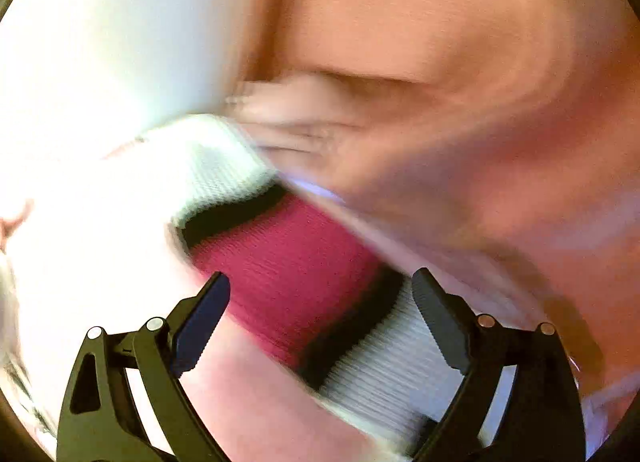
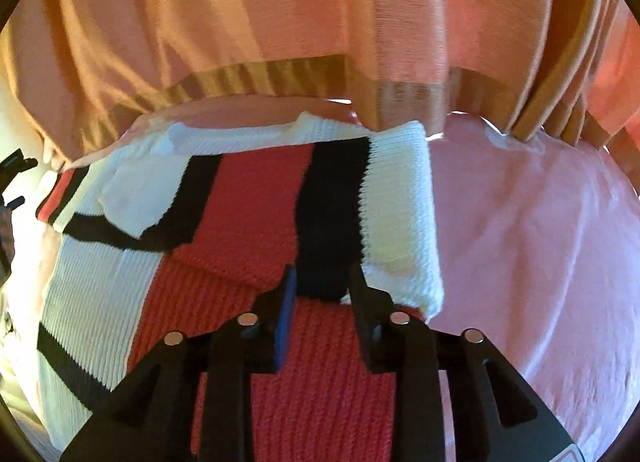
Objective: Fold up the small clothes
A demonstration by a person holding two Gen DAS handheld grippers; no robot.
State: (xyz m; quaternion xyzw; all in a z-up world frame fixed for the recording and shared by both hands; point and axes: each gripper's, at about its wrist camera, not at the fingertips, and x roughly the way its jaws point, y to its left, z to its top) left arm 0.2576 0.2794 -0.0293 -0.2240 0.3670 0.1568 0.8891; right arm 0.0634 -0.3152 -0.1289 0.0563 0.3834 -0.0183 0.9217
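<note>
A knitted garment [image 2: 240, 214] with red, black and white stripes lies on a pink sheet [image 2: 540, 242]. In the right wrist view a flap of it is folded over the red body. My right gripper [image 2: 322, 282] is shut on the black stripe at the edge of that flap. In the left wrist view, which is blurred by motion, the same garment [image 1: 288, 262] shows its red band between black and white stripes. My left gripper [image 1: 320, 294] is open just above that cloth, with nothing between its fingers.
Peach curtains with tan bands [image 2: 280, 22] hang behind the sheet's far edge. A dark object [image 2: 12, 174] shows at the far left of the right wrist view. A bright white surface [image 1: 100, 42] fills the upper left of the left wrist view.
</note>
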